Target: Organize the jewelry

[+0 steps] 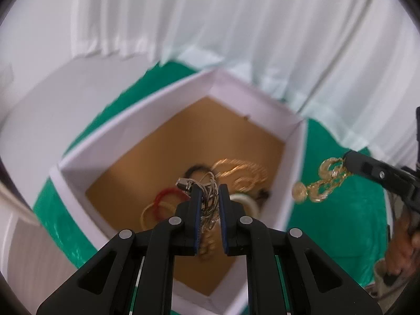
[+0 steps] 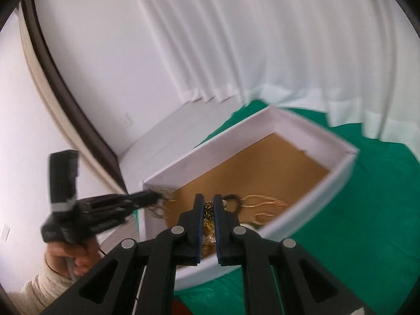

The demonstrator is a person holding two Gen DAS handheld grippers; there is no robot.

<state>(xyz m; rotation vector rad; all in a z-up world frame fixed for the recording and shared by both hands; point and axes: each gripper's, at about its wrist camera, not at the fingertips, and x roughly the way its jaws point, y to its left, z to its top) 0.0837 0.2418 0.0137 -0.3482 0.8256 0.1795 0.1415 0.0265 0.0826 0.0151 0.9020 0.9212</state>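
Note:
A white box point(image 1: 162, 115) with a brown floor stands on green cloth. My left gripper point(image 1: 209, 191) is shut on a silver chain with a clasp point(image 1: 195, 185), held above the box. Gold chains point(image 1: 241, 170), red and yellow bangles point(image 1: 162, 204) and a white ring point(image 1: 242, 199) lie inside. My right gripper point(image 2: 207, 199) is shut on a gold chain point(image 2: 208, 219); in the left wrist view that chain point(image 1: 323, 183) hangs beside the box's right wall. The box point(image 2: 344, 168) also shows in the right wrist view, with my left gripper point(image 2: 155, 197) at its left corner.
The green cloth point(image 1: 328, 231) covers the table around the box. White curtains point(image 1: 236, 26) hang behind. A white wall and a dark door frame point(image 2: 65, 99) are to the left. The person's hands point(image 2: 76, 257) hold the gripper handles.

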